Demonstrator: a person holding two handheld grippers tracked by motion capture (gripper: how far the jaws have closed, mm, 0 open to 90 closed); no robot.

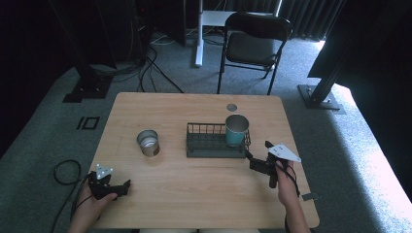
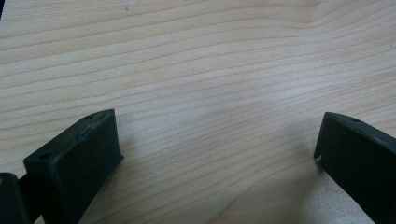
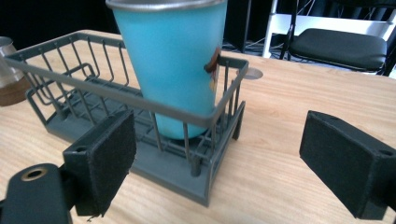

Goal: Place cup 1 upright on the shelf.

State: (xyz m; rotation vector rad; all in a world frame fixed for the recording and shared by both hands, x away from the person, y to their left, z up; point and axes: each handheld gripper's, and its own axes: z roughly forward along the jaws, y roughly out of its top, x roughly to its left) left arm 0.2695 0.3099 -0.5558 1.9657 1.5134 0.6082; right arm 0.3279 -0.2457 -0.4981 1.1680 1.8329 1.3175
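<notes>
1. Grey carpet, cables and a chair (image 1: 255, 43) are seen beyond the wooden tabletop (image 1: 194, 184), on which a wire rack (image 1: 214, 141) has been set at mid-table.
2. A blue cup (image 3: 175, 65) is stood upright in the rack's end compartment, the one nearest the right gripper (image 3: 224, 163); it is judged to have been put there so that the wires keep it from tipping.
3. The right gripper's fingers (image 3: 105, 158) are held spread wide, just short of the rack's corner, with nothing between them. Straight ahead of them and slightly to their left stands the cup, as if it were being lined up for a grasp or had been let go.
4. The left gripper (image 2: 215, 154) is kept low over bare wood, its fingers (image 2: 79, 158) likewise spread and empty; it is judged to be parked out of the way.
5. A steel cup (image 1: 147, 142) is left on the tabletop outside the rack, well ahead of the left fingers.
6. The blue cup's base is partly masked by rack wires, and its rim is cut off in the right gripper view. A small brown mark on its side cannot be made out. The steel cup's contents cannot be told.
</notes>
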